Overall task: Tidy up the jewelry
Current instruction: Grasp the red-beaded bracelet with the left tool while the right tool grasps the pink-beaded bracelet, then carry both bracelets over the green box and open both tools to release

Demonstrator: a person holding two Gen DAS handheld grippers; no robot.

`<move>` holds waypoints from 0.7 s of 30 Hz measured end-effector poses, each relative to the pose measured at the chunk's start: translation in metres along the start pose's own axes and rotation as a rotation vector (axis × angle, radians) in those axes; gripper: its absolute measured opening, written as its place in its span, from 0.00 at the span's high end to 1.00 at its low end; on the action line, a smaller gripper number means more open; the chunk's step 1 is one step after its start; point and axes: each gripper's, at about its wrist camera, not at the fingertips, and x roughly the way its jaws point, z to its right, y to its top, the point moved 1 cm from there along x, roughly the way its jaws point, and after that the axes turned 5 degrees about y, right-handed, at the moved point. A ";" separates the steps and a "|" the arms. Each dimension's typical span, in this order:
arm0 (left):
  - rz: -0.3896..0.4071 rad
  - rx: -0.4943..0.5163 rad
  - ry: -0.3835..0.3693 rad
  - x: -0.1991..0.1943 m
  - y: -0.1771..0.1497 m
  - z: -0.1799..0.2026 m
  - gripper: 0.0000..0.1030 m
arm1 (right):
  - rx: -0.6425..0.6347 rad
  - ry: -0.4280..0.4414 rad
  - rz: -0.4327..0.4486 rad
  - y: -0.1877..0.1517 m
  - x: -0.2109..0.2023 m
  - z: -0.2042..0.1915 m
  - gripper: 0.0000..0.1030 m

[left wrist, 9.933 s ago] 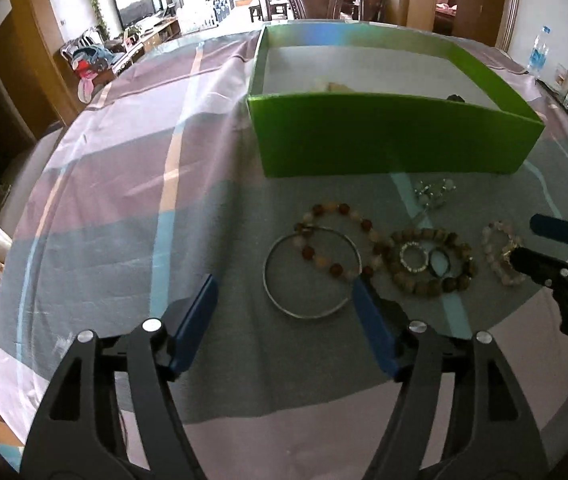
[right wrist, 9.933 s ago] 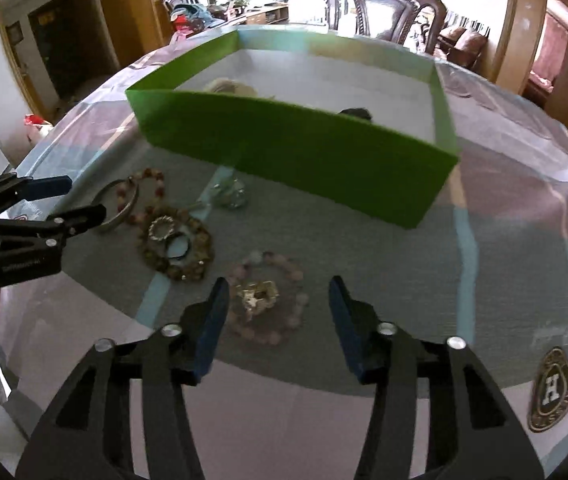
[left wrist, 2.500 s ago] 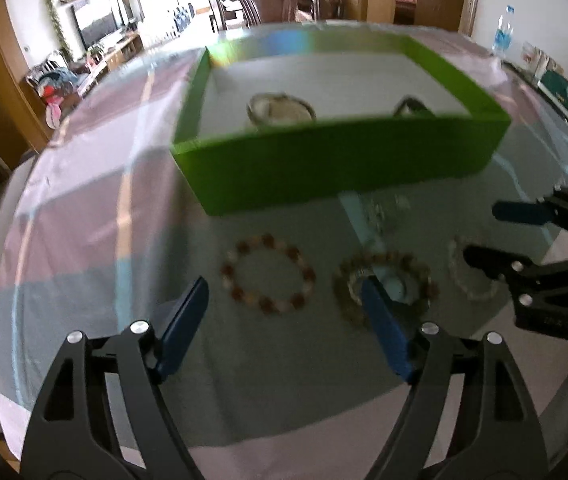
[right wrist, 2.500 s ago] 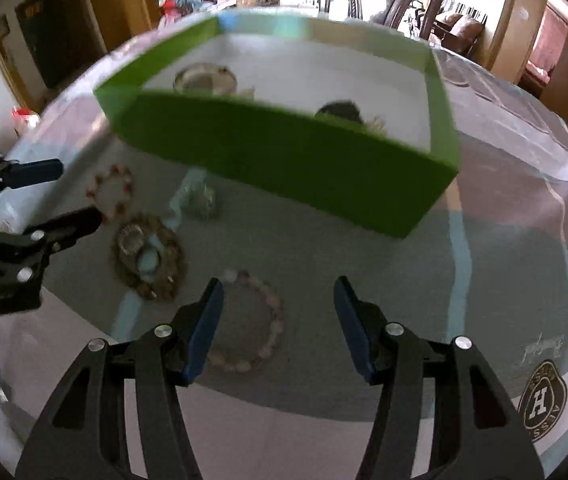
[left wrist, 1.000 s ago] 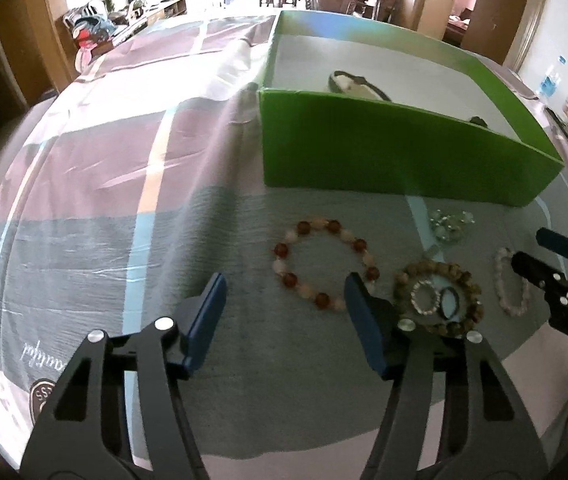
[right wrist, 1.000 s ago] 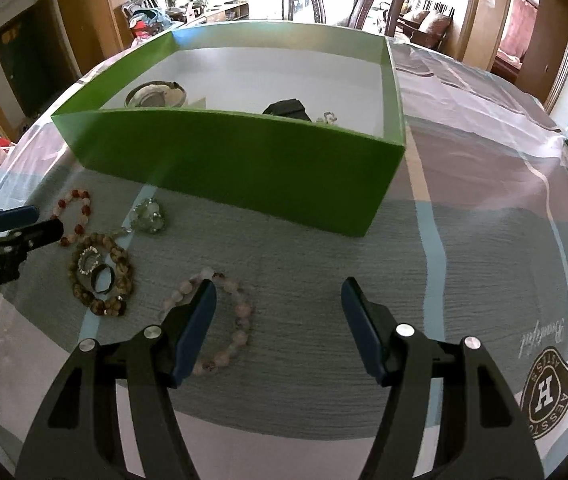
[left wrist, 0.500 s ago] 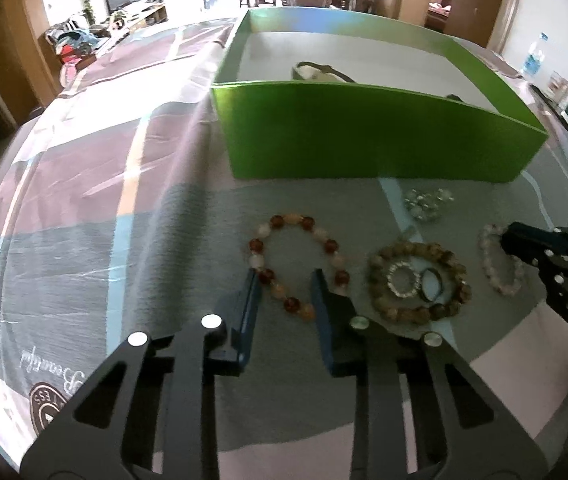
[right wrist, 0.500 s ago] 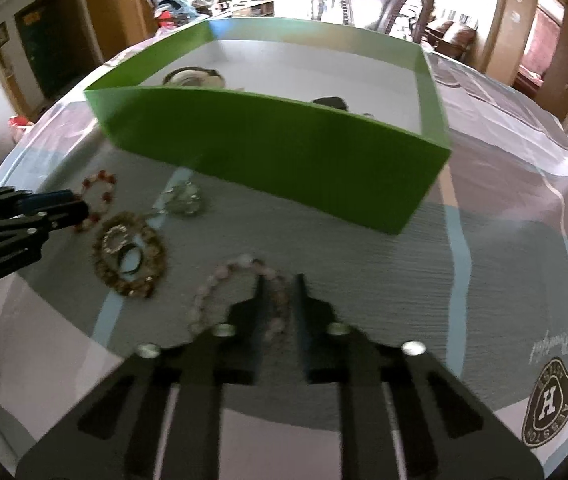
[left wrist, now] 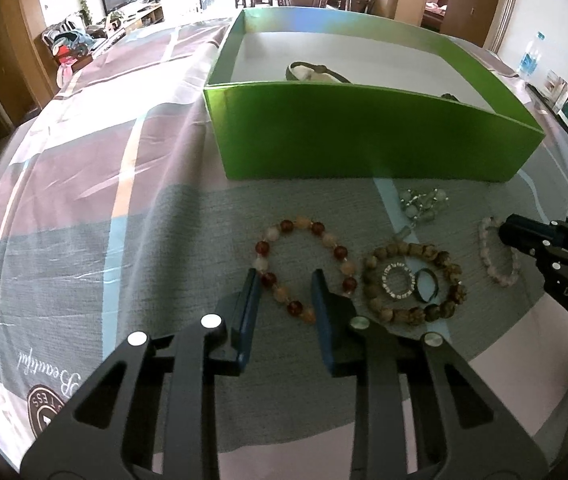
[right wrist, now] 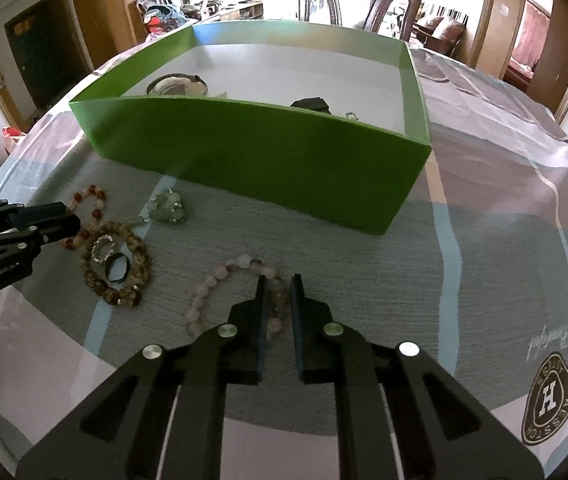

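Left-wrist view: my left gripper [left wrist: 284,292] sits low at 6 o'clock, jaws narrowed to a small gap w/ the near arc of the red-and-cream bead bracelet [left wrist: 303,264] lying between the fingertips; whether the pads actually pinch the beads I cannot tell. Bracelet lies flat on the plaid tablecloth [left wrist: 104,200]. At 3 o'clock from it: brown wooden-bead bracelet [left wrist: 413,280], enclosing a sparkly ring [left wrist: 395,280] and a dark ring [left wrist: 427,286]. Clear crystal cluster [left wrist: 423,200] at approx. 1 o'clock from the brown loop, near the front wall of the green box [left wrist: 363,136]. Box holds a pale bangle-like item [left wrist: 315,72] and a dark item, partly hidden by the wall. Right-wrist view: my right gripper [right wrist: 276,292] at 6 o'clock, jaws nearly together around the near-right part of the pink bead bracelet [right wrist: 220,280]; beads show in the slot, touching looks likely but firm grip is unclear. Pink bracelet rests on the cloth, at 7 o'clock from the box's near-right corner. A water bottle [left wrist: 529,54] stands at the far 2 o'clock edge.
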 end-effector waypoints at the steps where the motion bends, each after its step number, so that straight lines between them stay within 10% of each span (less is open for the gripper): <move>1: 0.000 -0.002 0.000 0.000 0.000 0.000 0.75 | -0.005 0.000 0.001 0.000 0.000 0.000 0.89; 7: 0.000 -0.022 -0.007 -0.001 0.000 -0.005 0.92 | -0.027 0.031 0.007 -0.002 -0.002 -0.006 0.92; 21: 0.173 0.022 -0.007 -0.070 0.017 0.000 0.92 | 0.003 0.069 0.176 0.018 -0.065 -0.001 0.92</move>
